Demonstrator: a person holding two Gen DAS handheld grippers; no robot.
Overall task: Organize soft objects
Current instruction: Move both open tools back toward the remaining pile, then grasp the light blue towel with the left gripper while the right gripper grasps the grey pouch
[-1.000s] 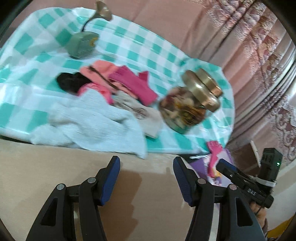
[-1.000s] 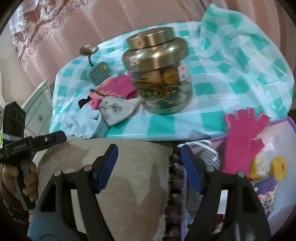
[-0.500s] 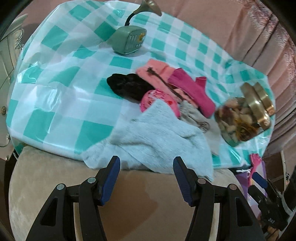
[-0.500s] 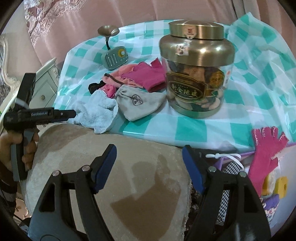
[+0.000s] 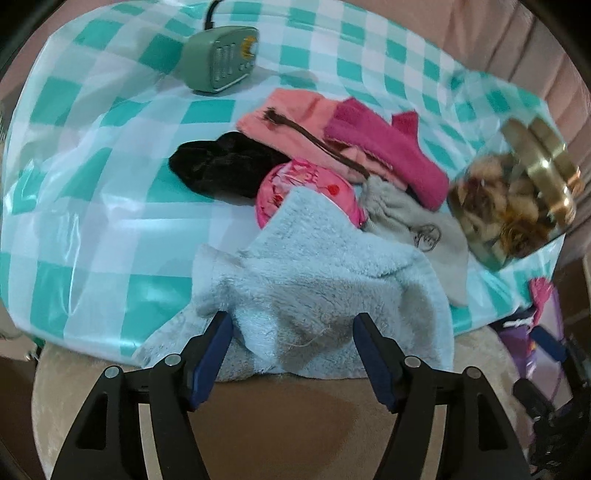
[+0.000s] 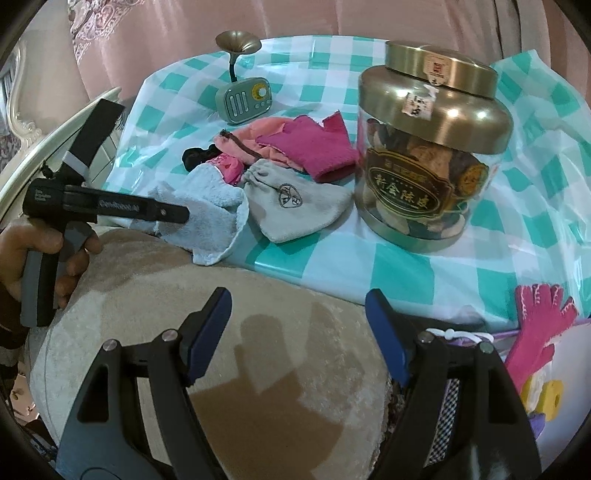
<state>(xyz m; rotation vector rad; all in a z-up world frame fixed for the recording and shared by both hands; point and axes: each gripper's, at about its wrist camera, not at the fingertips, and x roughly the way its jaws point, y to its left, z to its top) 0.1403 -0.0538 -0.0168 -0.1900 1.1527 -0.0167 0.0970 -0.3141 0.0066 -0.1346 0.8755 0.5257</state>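
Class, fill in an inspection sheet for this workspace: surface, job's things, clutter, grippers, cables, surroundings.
Surface: teal checked tablecloth, glossy, wrinkled.
Job's things: light blue towel overhanging the near edge; grey pouch, magenta cloth, peach cloth, black cloth and pink patterned item piled together.
Clutter: gold-lidded jar; green radio.
Grippers: left gripper open, fingers straddling the towel; right gripper open, empty.
Cables: nothing seen.
Surroundings: beige cushion; pink curtain; pink glove.
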